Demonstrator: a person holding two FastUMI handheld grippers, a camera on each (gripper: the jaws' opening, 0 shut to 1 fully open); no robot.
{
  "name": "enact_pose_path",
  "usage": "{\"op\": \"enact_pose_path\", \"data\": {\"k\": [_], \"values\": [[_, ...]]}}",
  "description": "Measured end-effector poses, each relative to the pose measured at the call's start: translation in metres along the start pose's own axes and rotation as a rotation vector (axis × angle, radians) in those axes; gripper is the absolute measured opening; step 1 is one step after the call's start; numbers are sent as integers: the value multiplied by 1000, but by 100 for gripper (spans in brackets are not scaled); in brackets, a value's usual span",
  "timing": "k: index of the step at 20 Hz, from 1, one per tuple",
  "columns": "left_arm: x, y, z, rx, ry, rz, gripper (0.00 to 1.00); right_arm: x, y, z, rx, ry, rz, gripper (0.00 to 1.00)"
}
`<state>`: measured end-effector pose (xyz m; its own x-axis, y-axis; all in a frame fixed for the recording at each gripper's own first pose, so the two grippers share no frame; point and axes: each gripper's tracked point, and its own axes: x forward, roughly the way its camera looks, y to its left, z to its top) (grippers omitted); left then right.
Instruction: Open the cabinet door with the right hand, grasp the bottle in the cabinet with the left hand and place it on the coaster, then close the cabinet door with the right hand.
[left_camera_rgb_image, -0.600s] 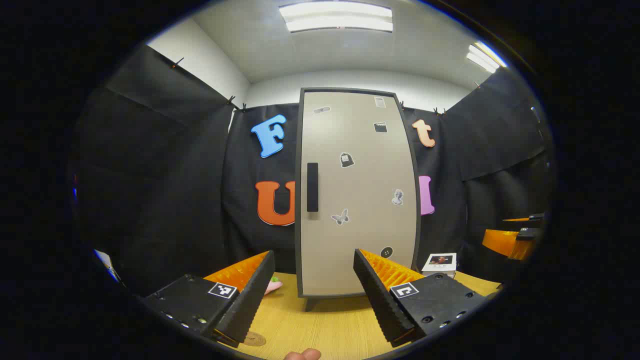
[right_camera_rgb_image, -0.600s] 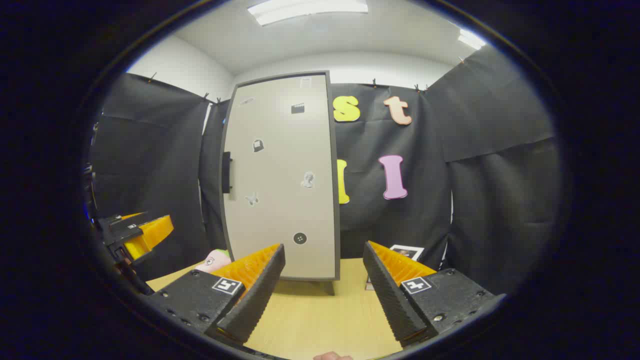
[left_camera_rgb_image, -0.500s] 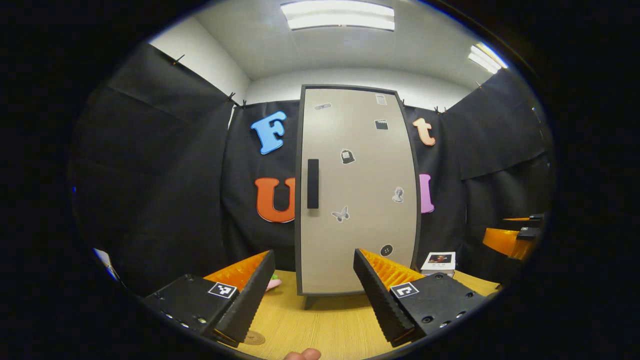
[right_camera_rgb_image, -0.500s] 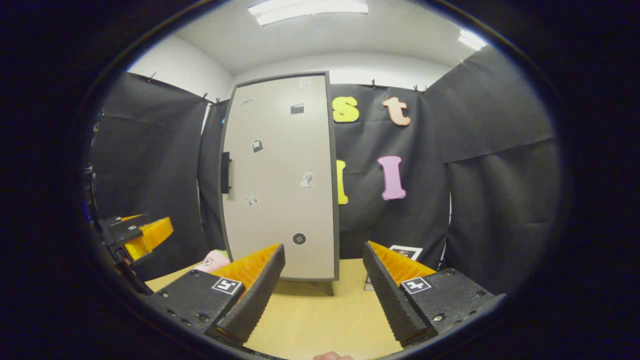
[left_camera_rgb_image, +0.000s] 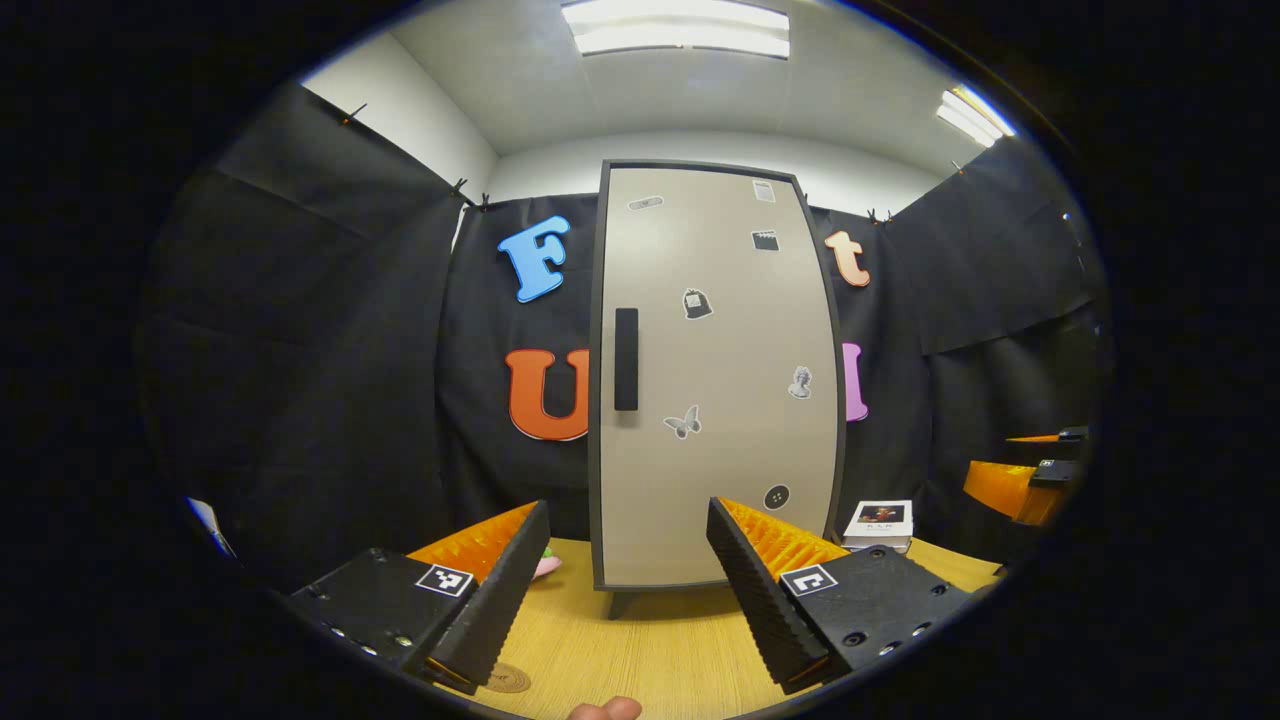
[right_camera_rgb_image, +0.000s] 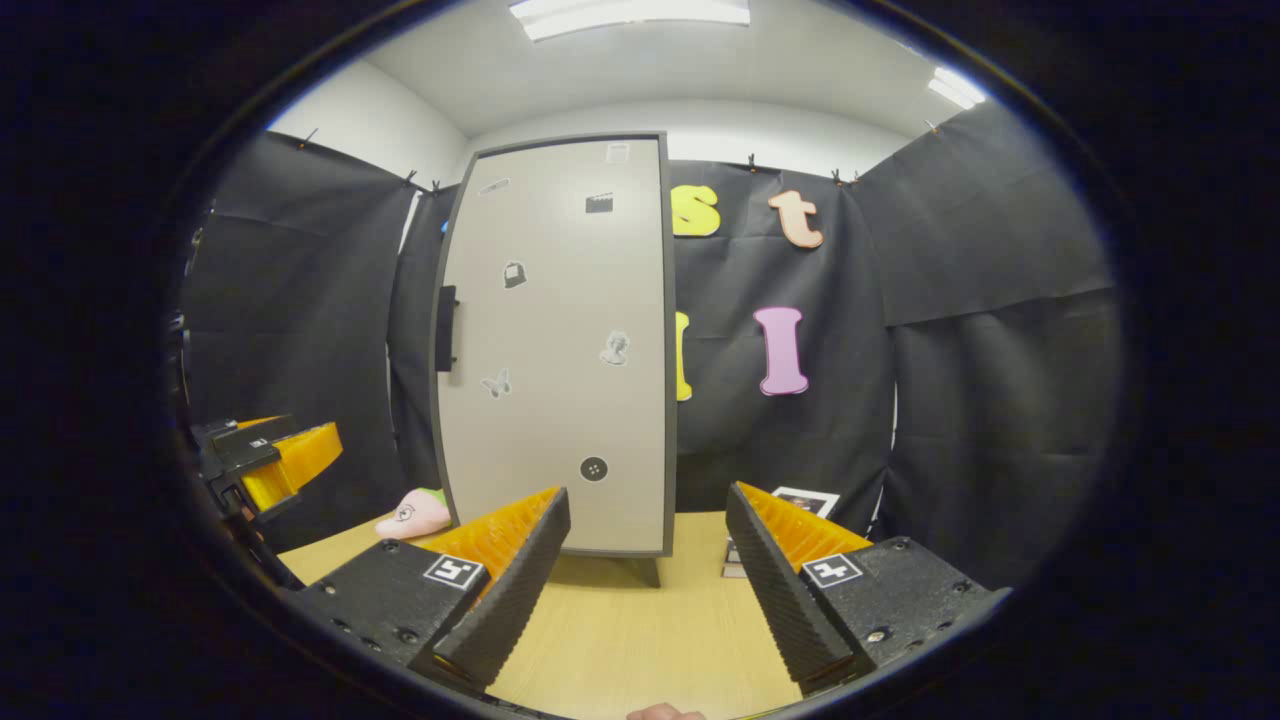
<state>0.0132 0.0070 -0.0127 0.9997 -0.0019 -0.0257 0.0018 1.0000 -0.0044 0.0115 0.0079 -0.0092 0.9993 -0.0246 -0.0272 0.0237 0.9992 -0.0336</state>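
Observation:
A tall beige cabinet (left_camera_rgb_image: 715, 370) with a dark frame stands at the back of the wooden table, its door shut. A black vertical handle (left_camera_rgb_image: 626, 359) sits on the door's left edge, also seen side-on as the handle (right_camera_rgb_image: 446, 328). My left gripper (left_camera_rgb_image: 628, 590) is open, low over the table, well short of the cabinet (right_camera_rgb_image: 560, 340). My right gripper (right_camera_rgb_image: 648, 580) is open too, off to the cabinet's right front. A round brown coaster (left_camera_rgb_image: 506, 679) lies by the left finger. The shut door hides the cabinet's inside.
A pink soft toy (right_camera_rgb_image: 412, 514) lies left of the cabinet. A small white box (left_camera_rgb_image: 879, 521) stands at its right, seen also as the box (right_camera_rgb_image: 790, 510). The other gripper's orange finger (left_camera_rgb_image: 1010, 480) shows at the right edge, and the left gripper's finger (right_camera_rgb_image: 285, 462) at the far left.
Both cameras have tilted down slightly, so the cabinet sits a little higher in each view. Both grippers stay open; the door has not moved.

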Motion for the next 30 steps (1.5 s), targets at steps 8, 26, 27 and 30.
{"op": "enact_pose_path", "data": {"k": [8,26,27,30], "values": [[2,7,-6,-3,14,18,96,8,10,-2,-9,9,24,100],[-10,31,-18,-24,42,48,95,73,98,64,-96,-27,261,100],[-11,31,-18,-23,44,50,95,81,111,66,-106,-32,287,100],[-16,31,-20,-22,52,45,95,103,148,80,-127,-47,368,100]]}}
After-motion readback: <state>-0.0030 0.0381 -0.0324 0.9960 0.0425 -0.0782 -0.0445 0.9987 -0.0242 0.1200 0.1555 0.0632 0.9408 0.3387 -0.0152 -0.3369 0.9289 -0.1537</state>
